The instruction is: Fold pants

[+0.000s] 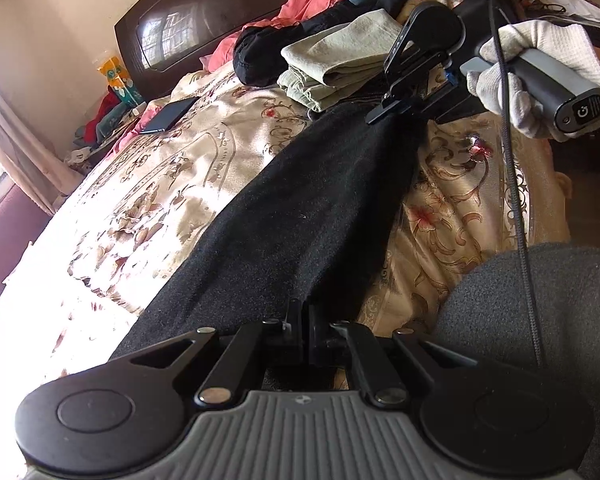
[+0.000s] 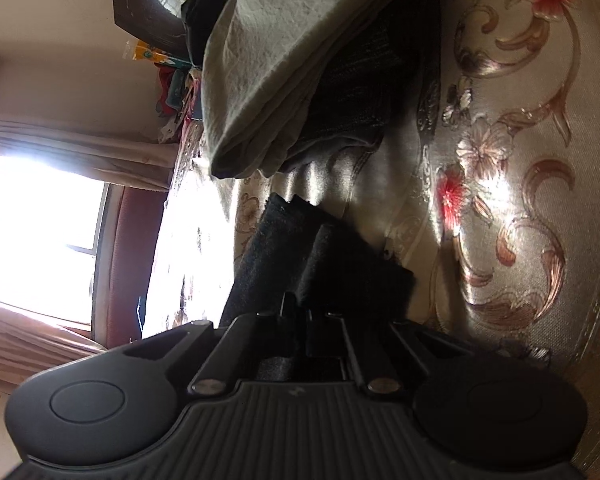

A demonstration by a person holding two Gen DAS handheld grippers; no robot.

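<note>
On the left we see a dark phone (image 1: 170,115) on the floral bed (image 1: 148,184); the black pants (image 1: 300,216) stretch across it between both grippers. Our left gripper (image 1: 305,320) is clamped on the near end, its tips buried in cloth. Our right gripper (image 1: 384,114), in a gloved hand (image 1: 540,72), pinches the far end beside folded green clothes (image 1: 340,68).

Floral bed (image 1: 188,184): black pants (image 1: 300,216), folded clothes (image 1: 332,68), phone (image 1: 170,114)

The long black pants (image 1: 300,208) by the matt black plastic left gripper (image 1: 305,320) look fuzzy and soft; the flowered cream bedspread (image 1: 160,184) underneath shines like satin.
</note>
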